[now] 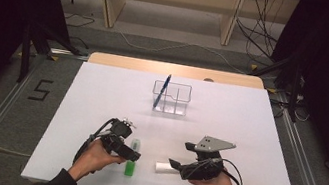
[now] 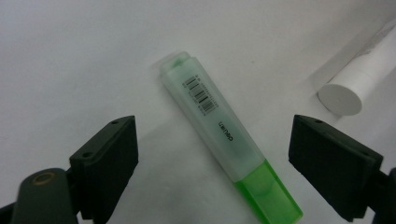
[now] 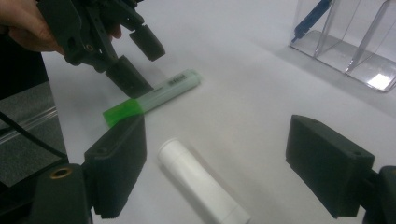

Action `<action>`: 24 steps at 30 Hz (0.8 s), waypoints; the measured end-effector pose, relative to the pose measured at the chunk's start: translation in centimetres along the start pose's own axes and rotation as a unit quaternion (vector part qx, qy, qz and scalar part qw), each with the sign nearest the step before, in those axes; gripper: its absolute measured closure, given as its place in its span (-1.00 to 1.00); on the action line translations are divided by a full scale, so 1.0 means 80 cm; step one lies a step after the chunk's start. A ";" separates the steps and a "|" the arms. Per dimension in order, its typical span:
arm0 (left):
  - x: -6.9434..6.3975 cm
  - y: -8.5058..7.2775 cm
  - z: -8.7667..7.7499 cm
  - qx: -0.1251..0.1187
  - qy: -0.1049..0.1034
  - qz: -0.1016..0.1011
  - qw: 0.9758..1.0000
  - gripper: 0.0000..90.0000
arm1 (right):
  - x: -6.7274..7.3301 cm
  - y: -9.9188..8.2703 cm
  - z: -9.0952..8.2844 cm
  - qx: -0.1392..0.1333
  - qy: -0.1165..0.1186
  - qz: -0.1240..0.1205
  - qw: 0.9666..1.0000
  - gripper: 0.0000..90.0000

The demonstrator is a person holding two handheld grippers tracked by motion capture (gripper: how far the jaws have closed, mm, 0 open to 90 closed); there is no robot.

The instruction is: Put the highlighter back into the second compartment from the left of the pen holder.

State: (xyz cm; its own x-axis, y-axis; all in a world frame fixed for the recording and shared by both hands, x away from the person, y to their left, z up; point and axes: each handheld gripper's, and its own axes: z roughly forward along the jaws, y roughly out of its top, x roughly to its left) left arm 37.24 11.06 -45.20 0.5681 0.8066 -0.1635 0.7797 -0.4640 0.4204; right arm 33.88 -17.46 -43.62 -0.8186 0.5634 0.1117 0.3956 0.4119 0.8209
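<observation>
Left gripper view has your left gripper (image 2: 212, 154) wide open over the green highlighter (image 2: 224, 135), just beside the white tube (image 2: 348, 91). Right gripper (image 3: 215, 168) gapes around that tube. Square up before squeezing, I'd say.

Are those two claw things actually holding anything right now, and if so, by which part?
Nothing is held. The left gripper stands open around the green highlighter, not touching it. The right gripper is open over the white tube.
</observation>
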 end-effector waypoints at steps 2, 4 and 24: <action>-0.002 -0.001 0.002 0.006 0.000 -0.001 1.000 -0.64 | 0.001 0.000 0.000 0.001 -0.001 0.001 1.000 -0.53; -0.003 -0.002 0.003 0.013 0.000 0.005 1.000 -0.64 | 0.001 0.000 -0.001 0.001 0.000 0.000 1.000 -0.53; -0.011 -0.006 0.015 0.022 -0.008 0.019 1.000 -0.36 | 0.005 0.001 0.001 0.003 -0.004 -0.005 1.000 -0.52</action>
State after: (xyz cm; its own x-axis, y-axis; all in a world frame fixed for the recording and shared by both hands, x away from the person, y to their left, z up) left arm 36.66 10.16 -46.36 0.6011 0.7826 -0.1617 0.7683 -0.5103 0.3863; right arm 33.62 -17.20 -43.57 -0.8192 0.5647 0.1001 0.3906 0.4215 0.8184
